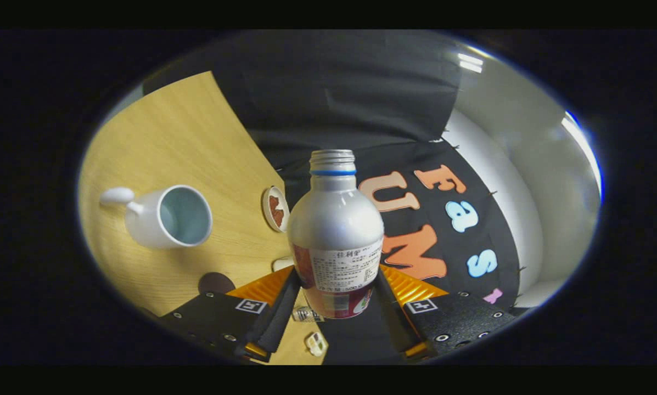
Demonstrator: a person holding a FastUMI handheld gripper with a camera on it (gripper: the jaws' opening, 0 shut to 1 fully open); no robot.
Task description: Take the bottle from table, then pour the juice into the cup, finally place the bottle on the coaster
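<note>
The gripper [336,307] has its two fingers [278,318] clamped on the lower, labelled part of a silver metal bottle with a blue ring under its threaded neck [336,230], one finger pressing on each side. The bottle has no cap on (the bare thread shows at the mouth) and it is lifted clear of the light wooden table [174,137], which appears strongly tilted from where the camera rides.

Out to the left of the bottle, on the tabletop, stands a white ceramic cup with a pale blue inside and a rounded knob of a handle [166,216]; its opening faces the camera and I cannot tell whether anything is in it. Between the cup and the bottle, just beside the bottle's shoulder, lies a small round coaster with a pale rim and a reddish-brown pattern [275,208], seen nearly edge-on. Nearer the left finger sits a dark brown round disc [215,283] flat on the wood, and a small pale object [282,264] peeks out just beside the bottle's label, too hidden to make out.
</note>
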